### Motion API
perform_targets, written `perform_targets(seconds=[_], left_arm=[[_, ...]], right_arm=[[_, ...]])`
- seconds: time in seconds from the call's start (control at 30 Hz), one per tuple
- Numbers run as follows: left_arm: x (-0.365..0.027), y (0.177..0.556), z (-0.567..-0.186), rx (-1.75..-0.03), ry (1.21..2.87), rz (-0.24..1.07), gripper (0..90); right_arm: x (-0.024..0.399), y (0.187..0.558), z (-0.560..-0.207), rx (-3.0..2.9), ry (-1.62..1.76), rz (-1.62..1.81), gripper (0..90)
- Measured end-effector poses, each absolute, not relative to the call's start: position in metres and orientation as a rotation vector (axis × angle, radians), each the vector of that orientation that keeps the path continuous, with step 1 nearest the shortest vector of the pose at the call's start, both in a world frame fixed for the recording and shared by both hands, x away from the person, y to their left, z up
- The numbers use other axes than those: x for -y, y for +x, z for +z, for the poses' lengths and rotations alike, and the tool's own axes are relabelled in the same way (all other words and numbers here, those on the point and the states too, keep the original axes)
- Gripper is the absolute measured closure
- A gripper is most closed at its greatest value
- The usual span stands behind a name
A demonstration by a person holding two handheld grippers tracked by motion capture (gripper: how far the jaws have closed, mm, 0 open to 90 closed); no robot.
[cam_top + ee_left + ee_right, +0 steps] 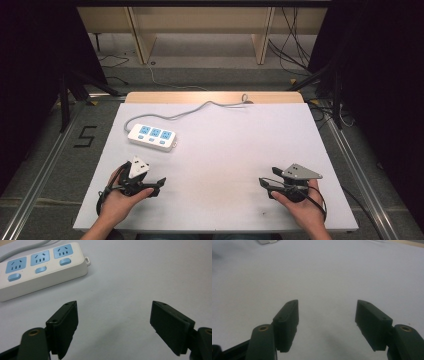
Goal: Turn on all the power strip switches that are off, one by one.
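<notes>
A white power strip (152,137) with three blue sockets and three blue switches lies at the left of the white table top (230,150); its grey cord (200,107) runs to the far edge. In the left gripper view the power strip (37,267) lies up and to the left, well beyond the jaws. My left gripper (161,181) rests low at the front left, held in a hand, open with nothing between its jaws (113,315). My right gripper (262,182) sits at the front right, also open and empty (327,312), pointing over bare table.
The table's far edge shows a wooden strip (215,96). Beyond it stand wooden furniture legs (142,35) and loose cables (295,45) on the floor. A "5" is marked on the floor (85,136) at the left. Metal rails run along both sides.
</notes>
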State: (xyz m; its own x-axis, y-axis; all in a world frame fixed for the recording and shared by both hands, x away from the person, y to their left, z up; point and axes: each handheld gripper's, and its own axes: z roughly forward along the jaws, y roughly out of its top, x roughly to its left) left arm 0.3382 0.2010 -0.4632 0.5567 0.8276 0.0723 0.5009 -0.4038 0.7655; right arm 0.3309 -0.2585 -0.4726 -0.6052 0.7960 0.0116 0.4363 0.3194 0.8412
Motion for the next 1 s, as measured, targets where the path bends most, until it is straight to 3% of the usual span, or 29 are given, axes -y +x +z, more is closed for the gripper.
perform_targets(seconds=[0.13,0.23,0.3,0.4,0.5,1.0], left_arm=[[-0.205,0.338,-0.462,-1.087,2.06,0.595,27.3],[-0.208,0.338,-0.46,-1.113,2.042,0.605,37.7],[-0.21,0.338,-0.457,-1.13,2.042,0.624,49.1],[-0.215,0.339,-0.452,-1.163,2.026,0.671,74.7],[-0.22,0.342,-0.452,-1.173,2.025,0.67,87.3],[-0.238,0.374,-0.444,-1.309,2.02,0.643,89.7]], right_arm=[[0.258,0.331,-0.473,-2.186,1.089,1.197,36.5],[0.257,0.331,-0.472,-2.183,1.089,1.195,36.5],[0.256,0.331,-0.472,-2.177,1.084,1.203,36.4],[0.256,0.331,-0.472,-2.173,1.085,1.203,36.5],[0.256,0.331,-0.473,-2.18,1.086,1.203,36.4],[0.256,0.331,-0.472,-2.179,1.081,1.209,36.2]])
